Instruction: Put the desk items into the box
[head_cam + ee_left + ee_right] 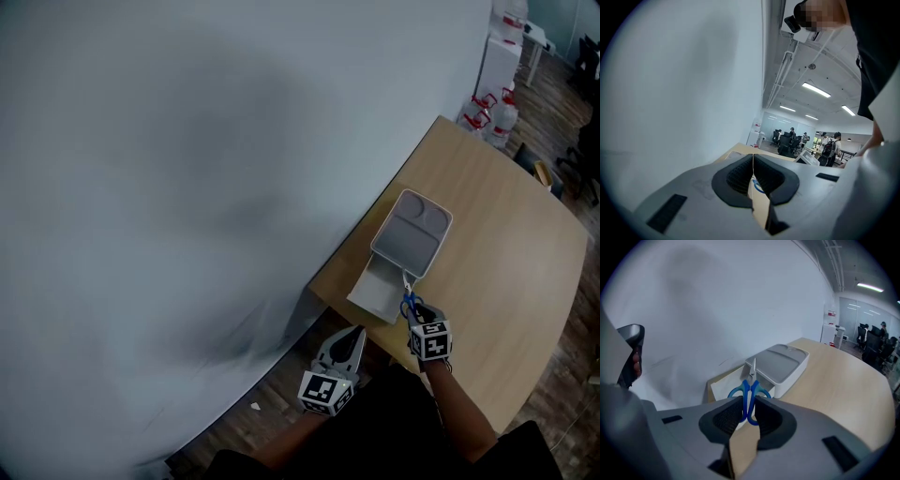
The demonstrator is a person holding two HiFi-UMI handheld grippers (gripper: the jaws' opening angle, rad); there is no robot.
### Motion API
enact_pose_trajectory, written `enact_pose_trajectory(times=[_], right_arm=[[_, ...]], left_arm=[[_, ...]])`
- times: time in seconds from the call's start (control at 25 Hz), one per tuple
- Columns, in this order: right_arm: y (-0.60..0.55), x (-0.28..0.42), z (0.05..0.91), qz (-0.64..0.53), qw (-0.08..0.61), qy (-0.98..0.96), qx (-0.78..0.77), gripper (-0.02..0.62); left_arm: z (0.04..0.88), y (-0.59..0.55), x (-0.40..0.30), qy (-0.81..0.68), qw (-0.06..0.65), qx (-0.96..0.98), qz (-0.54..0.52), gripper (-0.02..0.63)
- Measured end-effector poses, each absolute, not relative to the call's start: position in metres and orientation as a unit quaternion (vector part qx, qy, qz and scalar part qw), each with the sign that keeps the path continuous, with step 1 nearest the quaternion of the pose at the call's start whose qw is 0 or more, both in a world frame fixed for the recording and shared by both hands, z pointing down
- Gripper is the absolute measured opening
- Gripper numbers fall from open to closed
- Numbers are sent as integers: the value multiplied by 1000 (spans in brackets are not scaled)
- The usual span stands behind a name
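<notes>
A grey box point(411, 234) with a compartmented top rests near the wooden table's point(506, 244) left edge, partly over a white flat piece point(375, 289). My right gripper point(412, 311) hovers just short of the box and is shut on blue-handled scissors point(409, 300). In the right gripper view the scissors point(750, 394) stand upright between the pads, with the blades aimed at the box point(780, 363). My left gripper point(356, 332) hangs off the table's near-left corner above the floor. Its jaws point(753, 171) are shut with nothing between them.
A pale wall point(187, 187) runs close along the table's left side. Red-and-white containers point(487, 112) and a white cabinet point(500, 61) stand beyond the far end. People and office chairs point(792, 140) are far off. Bare tabletop point(834, 376) spreads right of the box.
</notes>
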State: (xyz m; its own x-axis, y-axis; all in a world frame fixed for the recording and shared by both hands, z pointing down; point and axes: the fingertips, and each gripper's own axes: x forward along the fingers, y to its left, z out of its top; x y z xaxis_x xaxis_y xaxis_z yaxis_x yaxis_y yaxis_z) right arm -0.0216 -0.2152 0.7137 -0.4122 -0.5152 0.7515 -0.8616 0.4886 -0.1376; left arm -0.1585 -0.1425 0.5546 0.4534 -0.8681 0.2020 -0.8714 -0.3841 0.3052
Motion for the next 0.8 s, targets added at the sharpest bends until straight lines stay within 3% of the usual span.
enact_pose_trajectory(times=[0.8], right_arm=[[-241, -99, 795, 291, 417, -784, 356, 138]], left_arm=[[566, -117, -233, -614, 202, 763, -3, 15]])
